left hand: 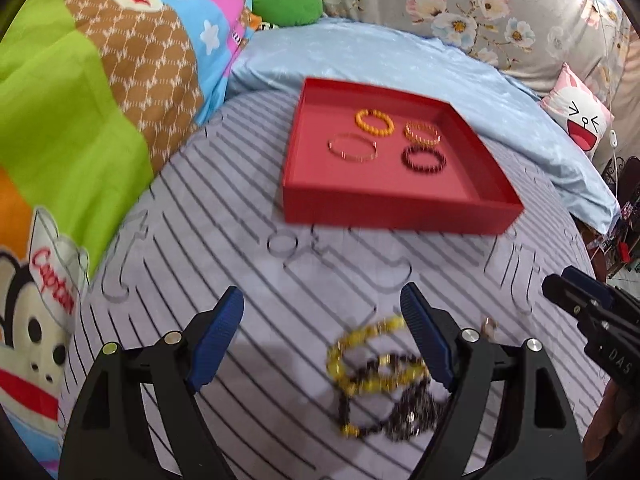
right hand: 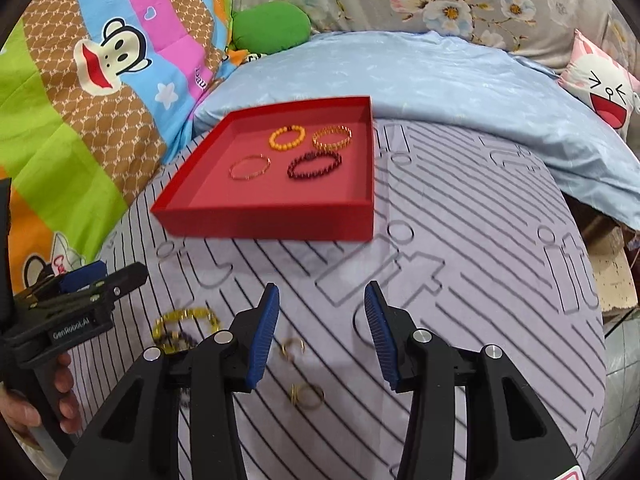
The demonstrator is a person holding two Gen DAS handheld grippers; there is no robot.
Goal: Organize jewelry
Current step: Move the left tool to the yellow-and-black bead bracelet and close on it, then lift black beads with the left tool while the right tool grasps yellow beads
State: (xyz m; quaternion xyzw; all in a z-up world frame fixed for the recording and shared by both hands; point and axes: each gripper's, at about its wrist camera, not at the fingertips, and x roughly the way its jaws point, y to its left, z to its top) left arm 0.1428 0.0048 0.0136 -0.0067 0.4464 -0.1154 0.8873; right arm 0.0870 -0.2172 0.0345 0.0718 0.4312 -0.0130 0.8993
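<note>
A red tray [left hand: 400, 212] [right hand: 272, 222] lies on the striped sheet and holds several bracelets: an orange bead one [left hand: 374, 120] [right hand: 287, 136], a gold one [left hand: 422, 132] [right hand: 332, 137], a thin pink one [left hand: 353, 147] [right hand: 249, 167] and a dark red one [left hand: 424, 157] [right hand: 315, 165]. My left gripper [left hand: 322, 312] is open above a loose pile with a yellow bead bracelet [left hand: 360, 356] [right hand: 184, 326] and a dark bead strand [left hand: 400, 412]. My right gripper [right hand: 322, 304] is open and empty above two small gold rings [right hand: 292, 347] [right hand: 307, 395].
A cartoon monkey quilt [left hand: 100, 100] [right hand: 80, 80] lies at the left. A light blue sheet [left hand: 400, 60] [right hand: 460, 80], a green cushion [left hand: 286, 0] and a pink cartoon pillow [left hand: 580, 116] lie behind the tray. The bed's edge drops off at the right [right hand: 608, 280].
</note>
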